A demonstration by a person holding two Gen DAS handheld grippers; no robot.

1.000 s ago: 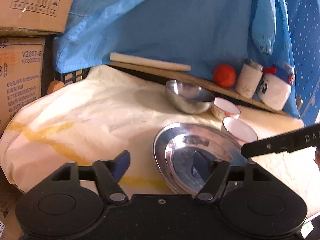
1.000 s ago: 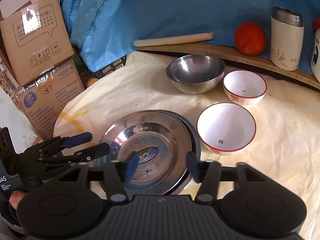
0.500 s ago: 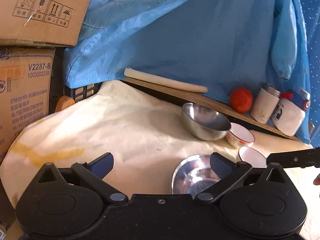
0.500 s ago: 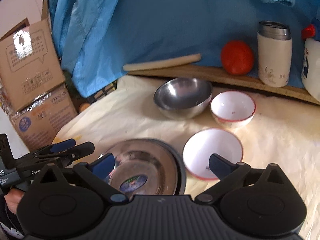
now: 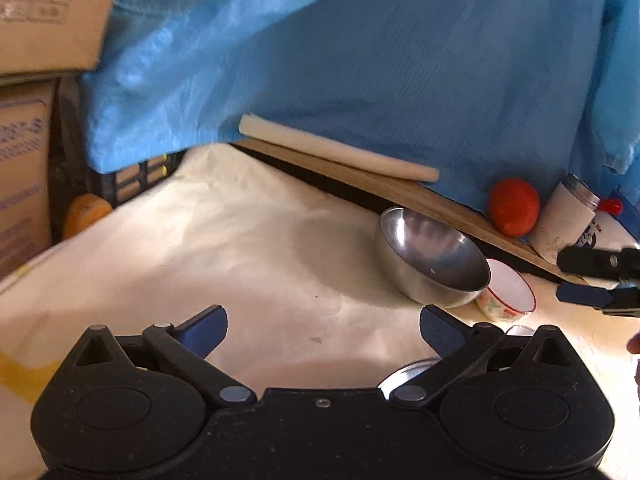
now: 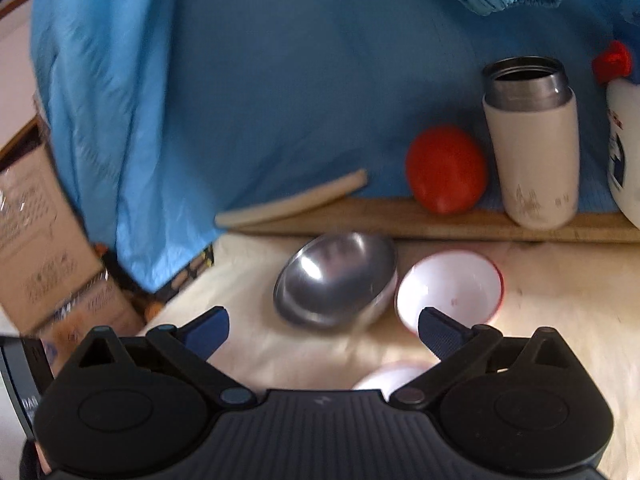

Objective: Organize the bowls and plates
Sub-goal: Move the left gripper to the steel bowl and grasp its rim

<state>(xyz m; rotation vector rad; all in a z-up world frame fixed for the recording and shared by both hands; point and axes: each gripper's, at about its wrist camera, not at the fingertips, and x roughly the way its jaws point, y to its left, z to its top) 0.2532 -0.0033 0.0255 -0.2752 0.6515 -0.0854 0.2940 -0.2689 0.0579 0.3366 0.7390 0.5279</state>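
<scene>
Two grippers: your left gripper (image 5: pixel 323 330) and right gripper (image 6: pixel 323 330) both gape fully, holding nothing.
Bowls: steel bowl (image 6: pixel 336 280) sits near the shelf, red-rimmed bowl (image 6: pixel 450 288) just beside it.
Plate: only its rim (image 5: pixel 408 370) shows, under your left gripper.
Risk: grab the steel bowl carelessly and its slick curved wall could slip, knocking the red-rimmed bowl.

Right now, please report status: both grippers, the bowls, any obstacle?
Left gripper open, empty. Right gripper open, empty. Steel bowl beside white bowl on cloth, untouched. Nothing blocking the approach.
</scene>
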